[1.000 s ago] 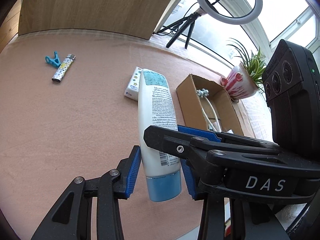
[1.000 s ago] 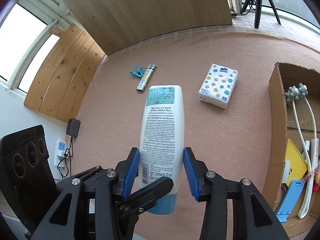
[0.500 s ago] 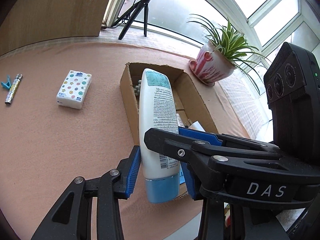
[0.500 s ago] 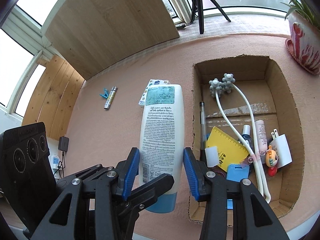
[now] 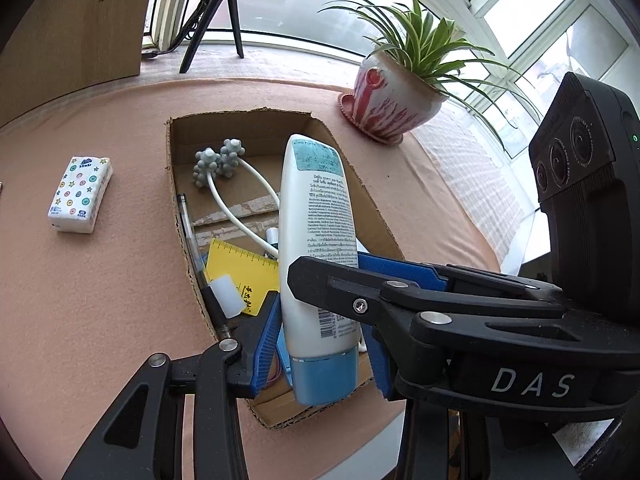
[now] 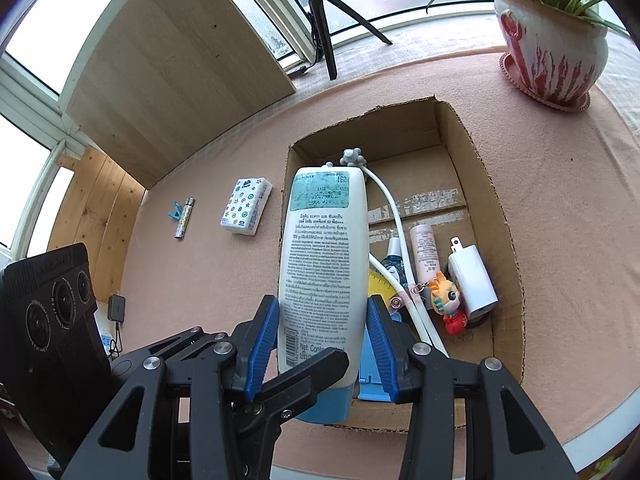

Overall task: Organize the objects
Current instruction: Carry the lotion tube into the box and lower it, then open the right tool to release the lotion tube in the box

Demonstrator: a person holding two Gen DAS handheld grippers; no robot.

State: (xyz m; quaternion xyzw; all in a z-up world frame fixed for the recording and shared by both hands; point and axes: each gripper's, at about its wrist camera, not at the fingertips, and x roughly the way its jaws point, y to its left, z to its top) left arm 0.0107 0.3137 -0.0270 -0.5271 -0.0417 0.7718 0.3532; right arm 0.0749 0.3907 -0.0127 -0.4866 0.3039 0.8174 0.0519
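Both the left hand-held gripper (image 5: 322, 344) and the right hand-held gripper (image 6: 322, 344), each clamped on the white lotion tube (image 6: 324, 264), have carried it from above the bare bench (image 5: 100, 280) to over the cardboard box (image 6: 500, 208), making release the likely next step.

Gripper body (image 5: 532, 384): "DAS" is printed in white.
Lotion tube (image 6: 324, 264): "160" is read on the teal label; "Net Content" is printed near the cap end.
Tissue pack (image 5: 80, 194): a blue brand word is printed, too small to read.
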